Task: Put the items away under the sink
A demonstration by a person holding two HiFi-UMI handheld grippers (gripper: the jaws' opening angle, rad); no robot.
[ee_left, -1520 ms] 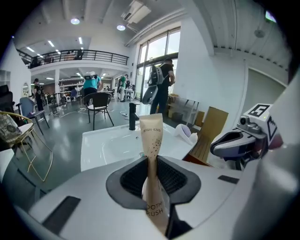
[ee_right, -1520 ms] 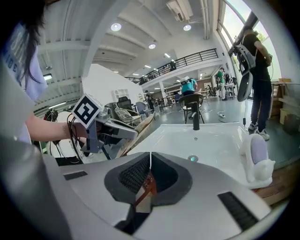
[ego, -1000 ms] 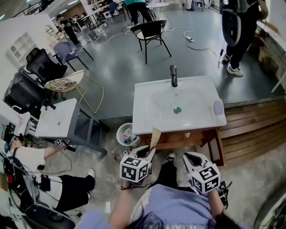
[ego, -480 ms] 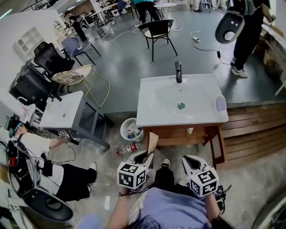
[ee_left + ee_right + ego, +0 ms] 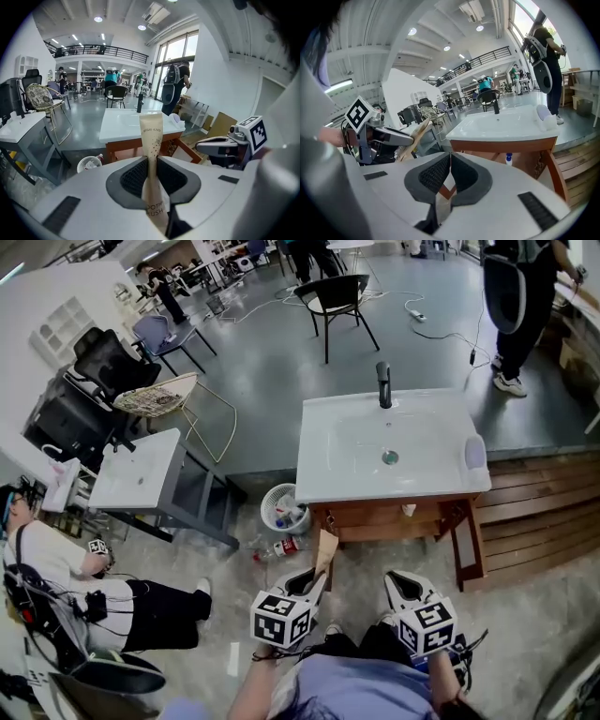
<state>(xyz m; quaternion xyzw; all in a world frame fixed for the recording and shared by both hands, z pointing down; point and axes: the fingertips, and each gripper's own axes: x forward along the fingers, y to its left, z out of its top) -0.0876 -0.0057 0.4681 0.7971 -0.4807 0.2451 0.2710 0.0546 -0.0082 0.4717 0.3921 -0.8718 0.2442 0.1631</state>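
Observation:
My left gripper [image 5: 314, 576] is shut on a tall beige paper toothbrush packet [image 5: 324, 549] that stands up between its pads [image 5: 151, 140]. To its right my right gripper [image 5: 398, 579] is shut, and the right gripper view shows nothing between its jaws [image 5: 449, 161]. Both point at the white sink [image 5: 319, 486] on its wooden stand [image 5: 375, 519], a short way ahead. A small blue-capped bottle [image 5: 508, 159] stands under the sink. In the right gripper view the left gripper [image 5: 389, 136] shows at the left with the packet [image 5: 415, 136].
A white wastebasket [image 5: 283, 509] and a bottle lying on the floor [image 5: 281, 547] are left of the sink stand. A second grey sink stand [image 5: 141, 479] and a seated person [image 5: 56, 577] are at far left. A wooden platform [image 5: 534, 512] borders the right.
Both grippers have shifted a little across the floor with the packet still held. The sink now sits slightly higher and further right in the head view. The seated person's arm has drawn in.

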